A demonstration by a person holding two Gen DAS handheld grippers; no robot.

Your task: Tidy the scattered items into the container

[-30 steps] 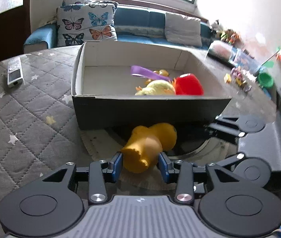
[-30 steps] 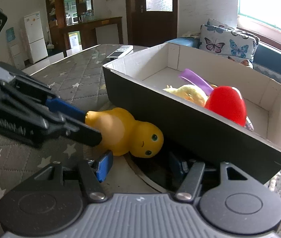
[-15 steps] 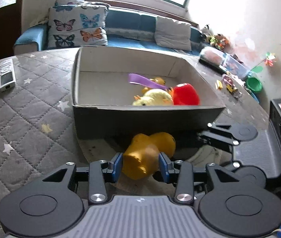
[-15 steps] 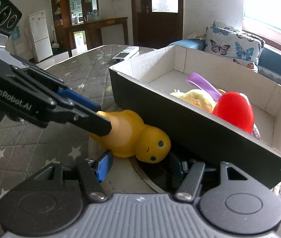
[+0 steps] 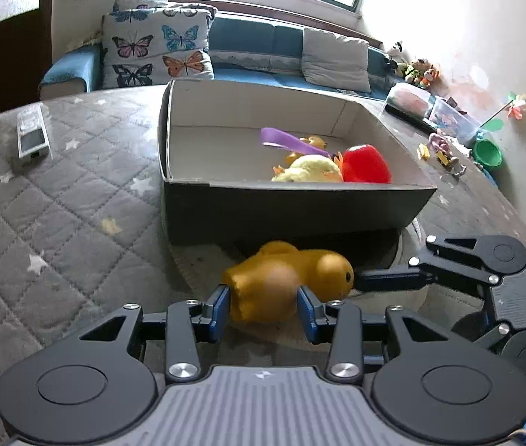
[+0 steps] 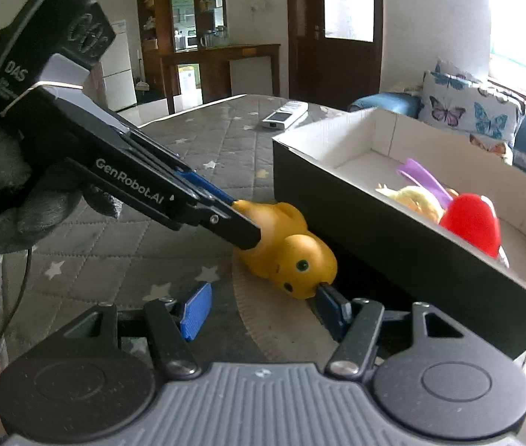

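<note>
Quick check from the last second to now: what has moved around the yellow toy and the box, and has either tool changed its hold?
The left tool keeps its pads clamped on the yellow toy's body and has tipped it, so its head now points toward the right tool. The right tool has shifted closer; one finger now sits at the toy's head, jaws open as before. The box, its toys and the remote are unchanged.

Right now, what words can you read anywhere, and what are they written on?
"GenRobot.AI": along the side of the left hand-held gripper, right wrist view.
"DAS": on the top end of that gripper's body; smaller print under it is too blurred to read.
Remote control: markings too small.
</note>
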